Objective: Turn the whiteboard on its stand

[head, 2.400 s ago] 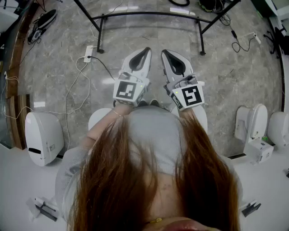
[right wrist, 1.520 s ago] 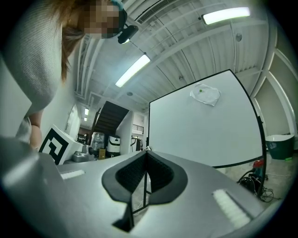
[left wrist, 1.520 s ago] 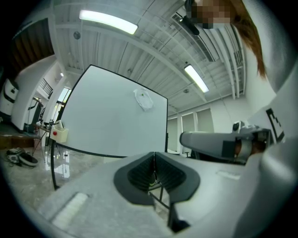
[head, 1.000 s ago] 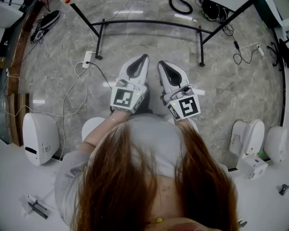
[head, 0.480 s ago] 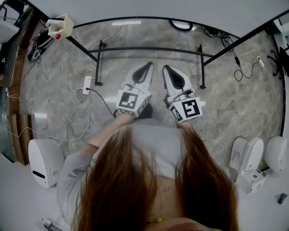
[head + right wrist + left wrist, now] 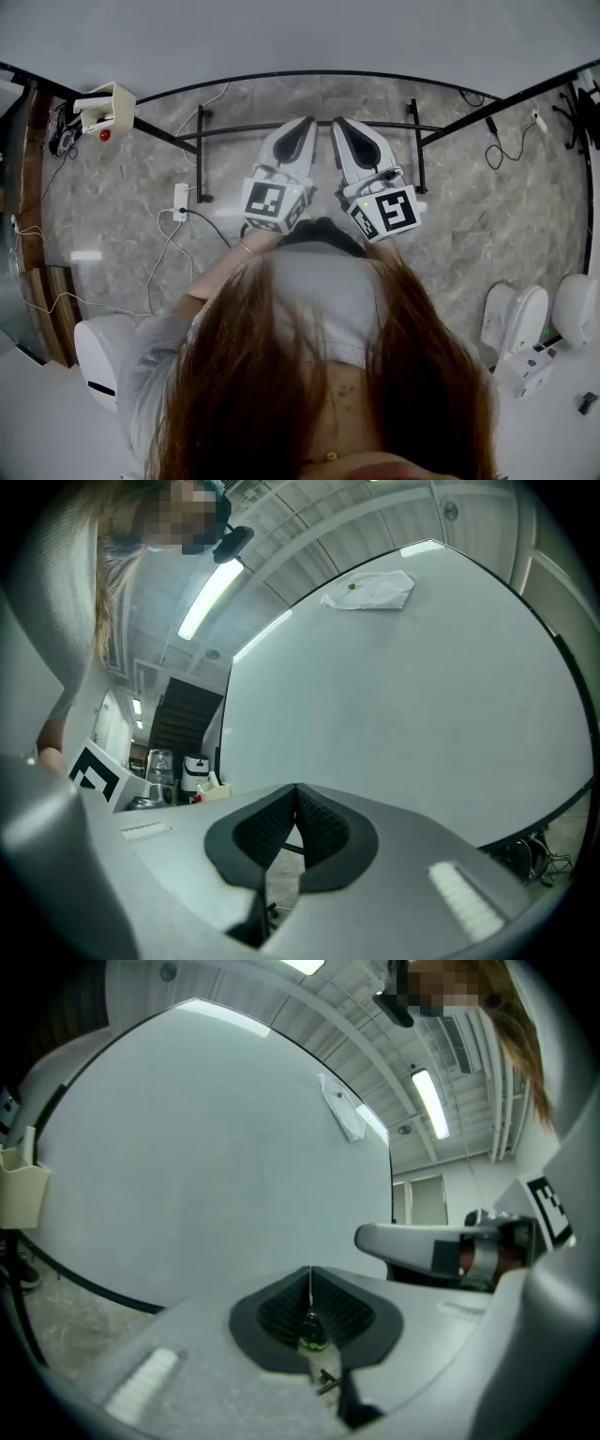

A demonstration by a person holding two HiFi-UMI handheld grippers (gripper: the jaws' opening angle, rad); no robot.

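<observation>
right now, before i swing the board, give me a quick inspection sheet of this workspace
surface: grey marble floor
job's things: large white whiteboard upright on black tubular stand
clutter: beige box at the frame's left; white crumpled cloth with a green dot near the board's top
grippers: left gripper shut, empty; right gripper shut, empty; side by side facing the board
cables: white cable and white power strip on the floor, left; black cable, right
surroundings: white rounded machines on both sides
</observation>
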